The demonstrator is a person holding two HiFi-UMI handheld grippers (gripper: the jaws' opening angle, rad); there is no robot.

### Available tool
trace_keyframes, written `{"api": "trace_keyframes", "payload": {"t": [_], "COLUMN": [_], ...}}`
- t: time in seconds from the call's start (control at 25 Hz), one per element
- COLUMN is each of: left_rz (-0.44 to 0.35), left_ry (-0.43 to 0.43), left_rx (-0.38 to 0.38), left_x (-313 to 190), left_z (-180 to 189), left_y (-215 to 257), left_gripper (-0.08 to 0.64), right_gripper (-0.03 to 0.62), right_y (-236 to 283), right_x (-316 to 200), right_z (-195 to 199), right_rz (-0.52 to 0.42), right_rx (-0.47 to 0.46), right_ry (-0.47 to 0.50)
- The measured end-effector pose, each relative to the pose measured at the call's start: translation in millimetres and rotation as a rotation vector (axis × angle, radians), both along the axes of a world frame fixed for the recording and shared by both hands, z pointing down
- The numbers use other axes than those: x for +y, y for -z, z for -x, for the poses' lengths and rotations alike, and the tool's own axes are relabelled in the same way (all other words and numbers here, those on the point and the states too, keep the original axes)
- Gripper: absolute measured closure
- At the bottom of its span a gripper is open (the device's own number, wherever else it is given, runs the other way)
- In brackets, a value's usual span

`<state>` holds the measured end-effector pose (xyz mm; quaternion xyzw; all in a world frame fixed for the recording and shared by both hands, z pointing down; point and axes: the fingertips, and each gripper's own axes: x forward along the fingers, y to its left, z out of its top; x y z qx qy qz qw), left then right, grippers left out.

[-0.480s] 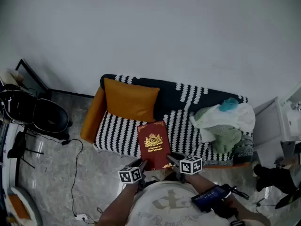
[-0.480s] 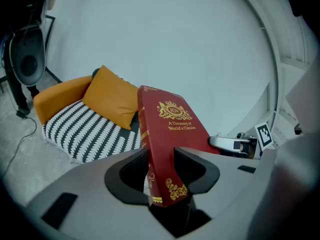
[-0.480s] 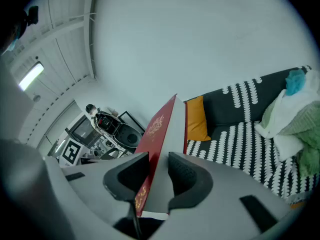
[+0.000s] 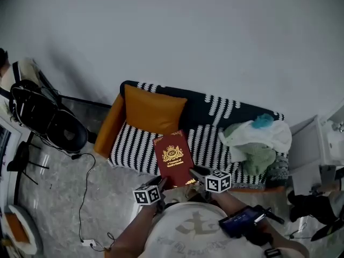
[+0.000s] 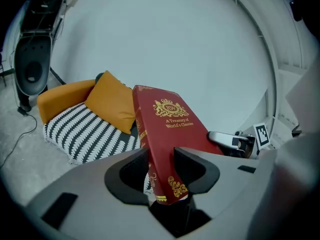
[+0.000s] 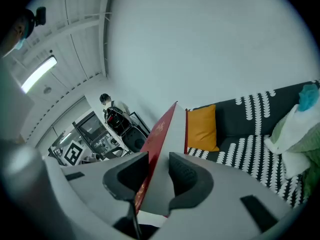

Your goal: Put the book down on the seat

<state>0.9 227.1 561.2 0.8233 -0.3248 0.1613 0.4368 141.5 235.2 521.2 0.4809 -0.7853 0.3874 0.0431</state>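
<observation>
A thick red book [image 4: 173, 159] with gold lettering is held flat in the air over the front edge of the striped sofa seat [image 4: 134, 152]. My left gripper [image 4: 160, 184] is shut on its near left corner, and the left gripper view shows the red book [image 5: 167, 134] pinched between the two dark pads. On the near right corner my right gripper [image 4: 193, 179] is shut too, with the book [image 6: 162, 139] edge-on between its jaws. Beyond the book lies the black and white seat [image 5: 85, 134].
An orange cushion [image 4: 152, 112] leans in the sofa's left corner beside an orange armrest [image 4: 109, 125]. A heap of white and green cloth [image 4: 257, 141] fills the sofa's right end. A black chair [image 4: 51, 122] stands to the left, a cable [image 4: 83, 198] runs over the floor, and a white cabinet [image 4: 314, 149] is at right.
The view has shifted a little, and the book with both grippers sits slightly further left and forward over the seat. Both grips are unchanged.
</observation>
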Motion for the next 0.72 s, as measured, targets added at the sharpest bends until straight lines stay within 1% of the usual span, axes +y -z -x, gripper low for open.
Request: {"api": "trace_keyframes", "payload": {"t": [0.32,0.52,0.72], "left_rz": [-0.01,-0.018,-0.033], "left_ry": [0.03,0.047,0.082], "left_rx": [0.015,0.012,0.014], "left_x": [-3,-5,-6], "left_z": [13,25,41], "left_y": [7,9,15], "left_gripper": [0.396,0.397,0.41], "right_gripper": [0.456,0.456,0.456], "right_y": [5,8,14], "right_x": [-4,-7,-12], "right_z": [11,22,37], "right_rz": [-0.014,-0.029,-0.052], "right_rx": [-0.022,-0.034,-0.047], "right_ry": [0.014,0.029,0.063]}}
